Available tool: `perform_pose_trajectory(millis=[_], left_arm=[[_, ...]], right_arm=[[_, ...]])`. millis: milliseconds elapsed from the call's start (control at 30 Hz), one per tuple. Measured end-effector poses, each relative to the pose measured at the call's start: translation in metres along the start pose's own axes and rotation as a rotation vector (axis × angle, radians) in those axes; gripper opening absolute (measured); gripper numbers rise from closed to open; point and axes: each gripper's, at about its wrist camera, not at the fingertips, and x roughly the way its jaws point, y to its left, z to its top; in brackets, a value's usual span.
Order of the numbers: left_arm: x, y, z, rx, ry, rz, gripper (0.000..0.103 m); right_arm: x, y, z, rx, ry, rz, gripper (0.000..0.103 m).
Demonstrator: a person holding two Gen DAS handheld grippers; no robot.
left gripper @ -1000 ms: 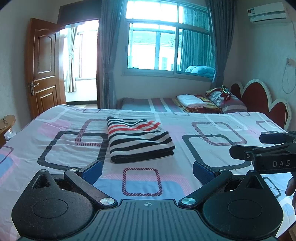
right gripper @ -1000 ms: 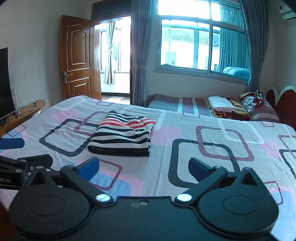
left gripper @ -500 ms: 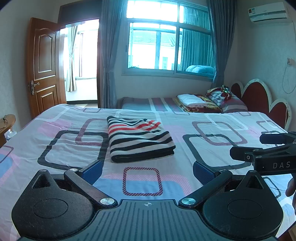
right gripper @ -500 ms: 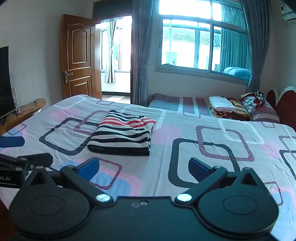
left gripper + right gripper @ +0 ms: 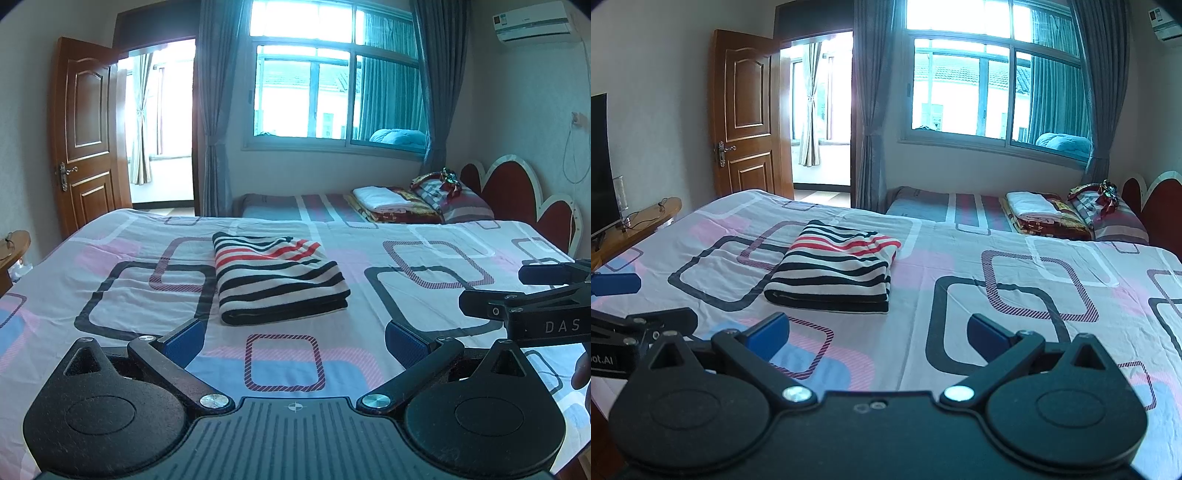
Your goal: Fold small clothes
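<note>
A striped garment (image 5: pixel 277 280), black, white and red, lies folded into a neat rectangle on the patterned bed sheet (image 5: pixel 110 295). The right wrist view shows the same garment (image 5: pixel 836 273) left of centre. My left gripper (image 5: pixel 293 341) is open, held back from the garment near the bed's front edge, with nothing between its blue pads. My right gripper (image 5: pixel 877 334) is open too, also short of the garment and empty. Each gripper shows at the side edge of the other's view.
A second bed (image 5: pixel 332 206) at the back carries folded blankets and pillows (image 5: pixel 417 199). A red headboard (image 5: pixel 517 192) is on the right. On the left are an open wooden door (image 5: pixel 746 118), a wooden stand (image 5: pixel 639 221) and a TV (image 5: pixel 598 162).
Both grippers have lifted and drifted very slightly; the garment has not moved and both jaws stay open.
</note>
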Motion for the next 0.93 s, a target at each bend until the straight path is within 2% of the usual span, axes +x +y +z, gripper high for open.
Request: perform_pose_trajectory(millis=[633, 833, 933], left_arm=[[0.0024, 0.0001, -0.0015, -0.004, -0.015, 0.008, 0.103], [-0.0031, 0.0001, -0.0030, 0.006, -0.076, 0.030, 0.102], [-0.0036, 0.0024, -0.0015, -0.010, -0.070, 0.026, 0.100]], right_arm=[[-0.0004, 0.0002, 0.0016, -0.001, -0.007, 0.005, 0.102], [0.0002, -0.0021, 0.0022, -0.001, -0.011, 0.006, 0.102], [0.0002, -0.0012, 0.0016, -0.001, -0.014, 0.012, 0.102]])
